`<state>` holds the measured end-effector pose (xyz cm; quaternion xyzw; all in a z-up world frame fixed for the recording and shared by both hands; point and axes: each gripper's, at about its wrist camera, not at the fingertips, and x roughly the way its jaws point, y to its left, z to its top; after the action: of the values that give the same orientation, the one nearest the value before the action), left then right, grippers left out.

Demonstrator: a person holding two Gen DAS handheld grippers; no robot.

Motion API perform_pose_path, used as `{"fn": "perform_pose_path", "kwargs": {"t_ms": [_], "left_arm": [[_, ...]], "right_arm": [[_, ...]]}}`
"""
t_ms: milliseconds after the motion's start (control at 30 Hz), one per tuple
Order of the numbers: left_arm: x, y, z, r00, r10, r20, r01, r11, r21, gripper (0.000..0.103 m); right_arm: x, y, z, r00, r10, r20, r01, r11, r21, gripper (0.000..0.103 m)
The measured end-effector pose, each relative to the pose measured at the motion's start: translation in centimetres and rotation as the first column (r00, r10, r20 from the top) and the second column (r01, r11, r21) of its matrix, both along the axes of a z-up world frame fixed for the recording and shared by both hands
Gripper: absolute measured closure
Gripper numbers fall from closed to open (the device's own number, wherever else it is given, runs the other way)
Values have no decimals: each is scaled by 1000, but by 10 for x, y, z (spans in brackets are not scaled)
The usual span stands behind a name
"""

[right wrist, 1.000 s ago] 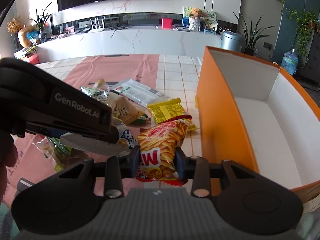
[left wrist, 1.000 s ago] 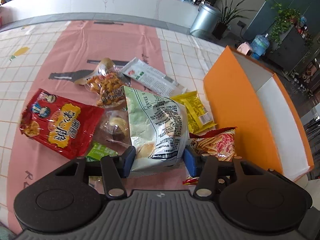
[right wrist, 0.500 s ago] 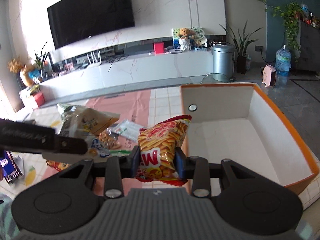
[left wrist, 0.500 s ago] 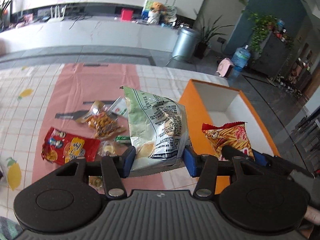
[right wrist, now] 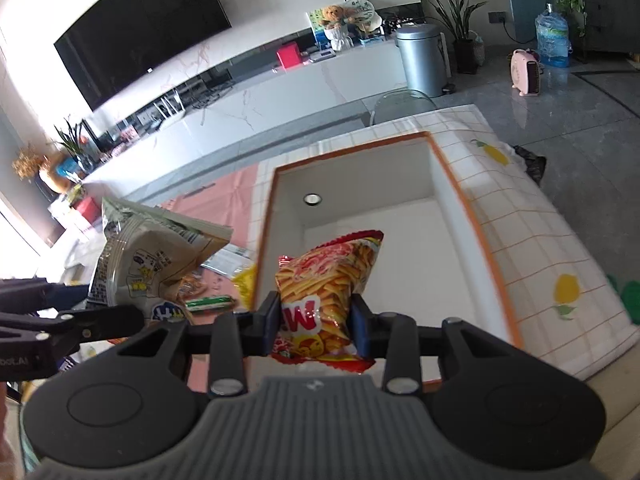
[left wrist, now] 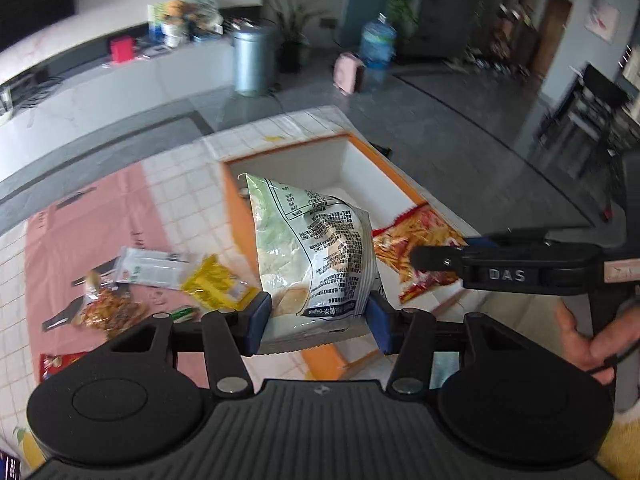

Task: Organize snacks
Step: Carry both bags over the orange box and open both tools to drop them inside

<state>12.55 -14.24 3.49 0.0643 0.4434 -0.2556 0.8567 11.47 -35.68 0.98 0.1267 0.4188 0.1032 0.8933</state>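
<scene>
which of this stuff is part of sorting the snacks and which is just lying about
Part of the job:
- pale green snack bag, in the left tongs
- red fries bag, in the right tongs
- orange box
- yellow packet

Just lying about:
- metal bin
- water jug
- teddy bear

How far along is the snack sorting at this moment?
Nothing lies in the orange box yet. In hand: the left gripper grips a pale green bag and the right gripper a red chip bag, both held over the box. Left on the table: a yellow packet, a white packet, an orange snack bag and a few others.
</scene>
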Motion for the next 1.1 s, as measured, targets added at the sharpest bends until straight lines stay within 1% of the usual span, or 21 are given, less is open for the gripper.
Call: {"fn": "perform_pose_path", "kwargs": {"t_ms": [67, 133, 200, 300, 367, 500, 633, 767, 900, 1000, 1100], "left_arm": [[11, -18, -6, 998, -46, -50, 47, 999, 28, 44], [22, -34, -12, 994, -70, -82, 76, 995, 68, 44], [30, -49, -18, 989, -95, -112, 107, 988, 111, 44], [38, -62, -30, 979, -136, -155, 163, 970, 182, 44], [44, -74, -38, 973, -146, -177, 187, 952, 241, 44], [55, -90, -51, 964, -169, -208, 229, 921, 315, 44], [64, -107, -66, 941, -208, -266, 302, 871, 389, 44], [70, -119, -81, 921, -238, -308, 360, 823, 440, 44], [76, -125, -95, 906, -255, -337, 396, 790, 468, 44], [79, -127, -103, 900, -254, -354, 409, 772, 487, 43], [81, -127, -108, 894, -250, -372, 417, 768, 487, 43]], "right_arm": [[6, -8, -4, 999, 26, -24, -27, 999, -31, 69], [13, -16, -10, 997, 48, -61, -52, 997, -51, 69], [23, -23, -18, 993, 64, -102, -71, 995, -66, 69], [34, -28, -28, 984, 102, -143, -115, 990, -85, 69], [43, -28, -34, 977, 135, -164, -152, 984, -95, 69], [62, -21, -50, 956, 198, -218, -226, 968, -109, 69], [77, -20, -69, 925, 248, -288, -285, 954, -94, 69], [86, -19, -85, 896, 280, -344, -323, 944, -73, 69], [90, -15, -92, 873, 323, -365, -370, 927, -64, 69], [96, -13, -95, 861, 347, -372, -396, 916, -60, 69], [100, -12, -101, 851, 348, -392, -398, 916, -50, 69]]}}
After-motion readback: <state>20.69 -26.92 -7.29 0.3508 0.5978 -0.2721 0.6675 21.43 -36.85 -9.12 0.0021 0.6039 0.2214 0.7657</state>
